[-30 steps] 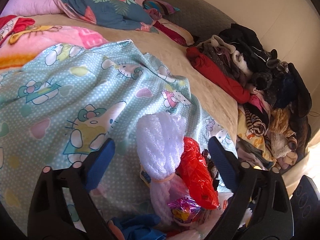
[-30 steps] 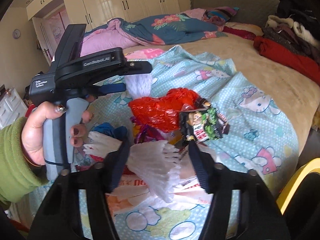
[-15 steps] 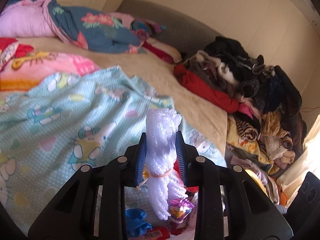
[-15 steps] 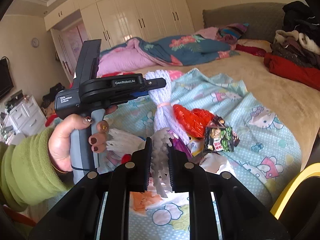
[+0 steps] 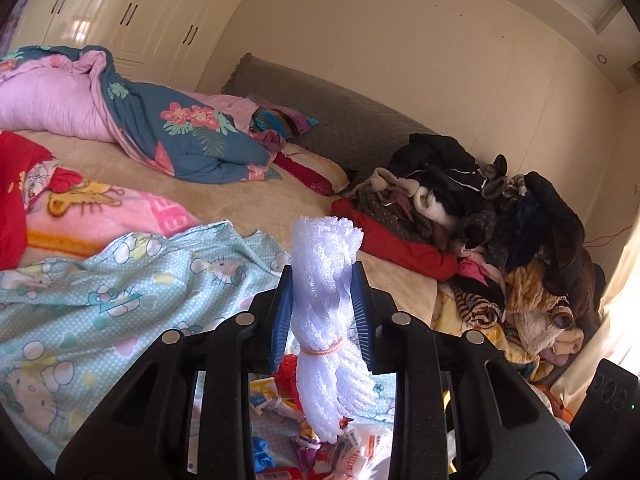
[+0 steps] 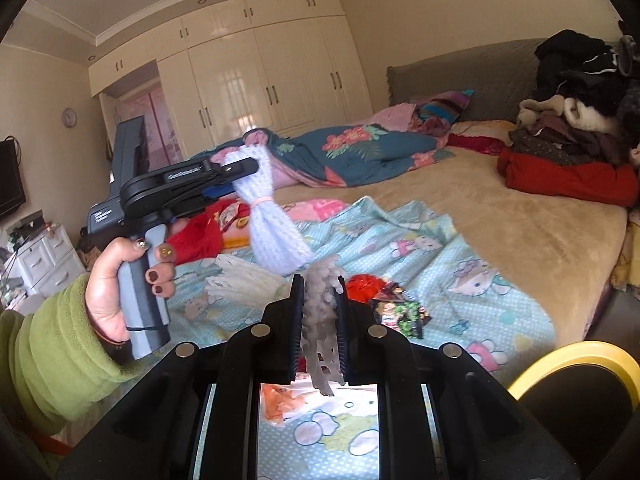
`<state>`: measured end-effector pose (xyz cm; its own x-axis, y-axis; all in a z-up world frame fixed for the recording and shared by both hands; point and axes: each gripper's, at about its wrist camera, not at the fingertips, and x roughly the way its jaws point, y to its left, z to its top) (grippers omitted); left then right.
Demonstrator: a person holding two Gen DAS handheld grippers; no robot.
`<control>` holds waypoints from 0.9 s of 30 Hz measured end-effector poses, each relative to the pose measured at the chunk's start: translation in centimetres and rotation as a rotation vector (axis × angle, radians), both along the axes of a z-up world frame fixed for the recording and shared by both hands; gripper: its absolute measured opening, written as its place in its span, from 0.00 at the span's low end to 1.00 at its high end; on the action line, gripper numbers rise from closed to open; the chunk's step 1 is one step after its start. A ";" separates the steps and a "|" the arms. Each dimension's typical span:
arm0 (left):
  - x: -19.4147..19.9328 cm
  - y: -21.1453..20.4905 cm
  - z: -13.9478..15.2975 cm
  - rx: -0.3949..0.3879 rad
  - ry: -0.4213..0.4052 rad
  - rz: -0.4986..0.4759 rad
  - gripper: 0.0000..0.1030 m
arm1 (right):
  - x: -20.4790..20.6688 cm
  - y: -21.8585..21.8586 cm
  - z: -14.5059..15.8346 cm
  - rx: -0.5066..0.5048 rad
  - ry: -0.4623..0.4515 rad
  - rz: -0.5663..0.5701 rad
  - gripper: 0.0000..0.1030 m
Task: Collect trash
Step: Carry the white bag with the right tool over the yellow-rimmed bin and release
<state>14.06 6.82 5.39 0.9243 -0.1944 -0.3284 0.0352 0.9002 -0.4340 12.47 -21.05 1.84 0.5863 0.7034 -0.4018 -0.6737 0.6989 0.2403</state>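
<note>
My left gripper [image 5: 322,280] is shut on a white foam net bundle [image 5: 326,304] tied with an orange rubber band, held up above the bed. It also shows in the right wrist view [image 6: 272,216], hanging from the left gripper [image 6: 250,168]. My right gripper [image 6: 320,292] is shut on a white foam net piece [image 6: 322,328], lifted above the bed. Loose trash lies on the Hello Kitty sheet [image 6: 460,264]: a red plastic bag [image 6: 362,286], a dark snack wrapper [image 6: 400,310], another foam net [image 6: 244,282].
A yellow-rimmed bin [image 6: 576,364] sits at the lower right beside the bed. A clothes pile [image 5: 480,216] covers the bed's right side. Quilts [image 5: 168,128] lie at the far end. Wardrobes [image 6: 260,84] line the back wall.
Both grippers closed, the left on the foam net bundle and the right on the foam net piece, then rose from the trash pile on the bed.
</note>
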 end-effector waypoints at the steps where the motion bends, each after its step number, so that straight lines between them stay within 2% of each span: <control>1: -0.1 -0.1 0.1 0.002 -0.005 0.000 0.21 | 0.0 -0.7 0.2 0.006 -0.005 -0.015 0.14; 8: -0.6 -2.2 0.8 0.002 -0.022 -0.025 0.21 | -0.1 -4.9 1.1 0.027 -0.018 -0.122 0.14; 27: -0.4 -11.6 0.0 0.027 0.003 -0.172 0.21 | -1.3 -16.8 0.6 0.083 0.022 -0.394 0.14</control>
<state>13.65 -4.82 5.43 0.8773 -0.3403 -0.3385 0.1881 0.8925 -0.4098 11.15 -37.80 2.43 0.8094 0.4570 -0.3688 -0.3519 0.8802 0.3184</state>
